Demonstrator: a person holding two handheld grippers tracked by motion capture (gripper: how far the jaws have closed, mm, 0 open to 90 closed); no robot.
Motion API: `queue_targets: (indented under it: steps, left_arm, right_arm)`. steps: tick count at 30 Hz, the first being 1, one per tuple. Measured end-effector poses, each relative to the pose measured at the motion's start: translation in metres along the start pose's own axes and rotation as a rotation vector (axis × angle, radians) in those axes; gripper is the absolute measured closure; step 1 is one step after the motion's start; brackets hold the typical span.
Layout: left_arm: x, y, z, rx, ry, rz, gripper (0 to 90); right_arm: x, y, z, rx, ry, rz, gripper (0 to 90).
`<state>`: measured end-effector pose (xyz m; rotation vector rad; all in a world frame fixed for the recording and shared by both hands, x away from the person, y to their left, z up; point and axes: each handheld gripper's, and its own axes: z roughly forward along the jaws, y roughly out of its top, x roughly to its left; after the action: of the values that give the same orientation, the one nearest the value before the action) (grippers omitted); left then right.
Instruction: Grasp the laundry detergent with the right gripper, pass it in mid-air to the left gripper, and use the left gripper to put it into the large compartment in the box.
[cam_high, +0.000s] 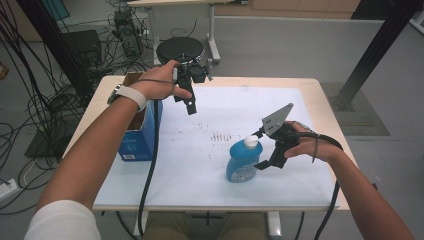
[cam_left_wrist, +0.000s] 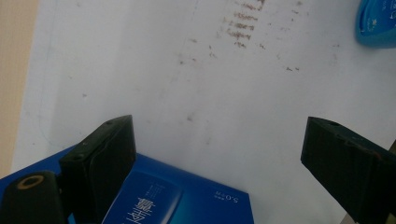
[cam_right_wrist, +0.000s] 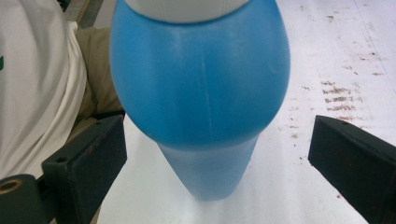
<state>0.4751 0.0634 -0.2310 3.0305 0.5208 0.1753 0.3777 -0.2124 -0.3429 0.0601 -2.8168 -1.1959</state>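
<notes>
right gripper view: blue bottle (cam_right_wrist: 201, 93) between spread jaws (untouched), upright on table

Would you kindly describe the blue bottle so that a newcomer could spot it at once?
On the white sheet that covers the table, look toward the near right. There the blue bottle stands upright before the open right gripper. Its white cap and rounded shape set it apart from the boxy blue carton at the left edge.
</notes>
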Motion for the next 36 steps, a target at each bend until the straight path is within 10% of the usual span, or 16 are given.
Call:
queue_targets:
  steps: [36]
  left_arm:
    - [0.0004,0.0005,0.0007,0.002,-0.002,0.003,10.7]
  right_arm:
    - [-0.0008,0.0001,0.0016,0.004,-0.003,0.001,4.3]
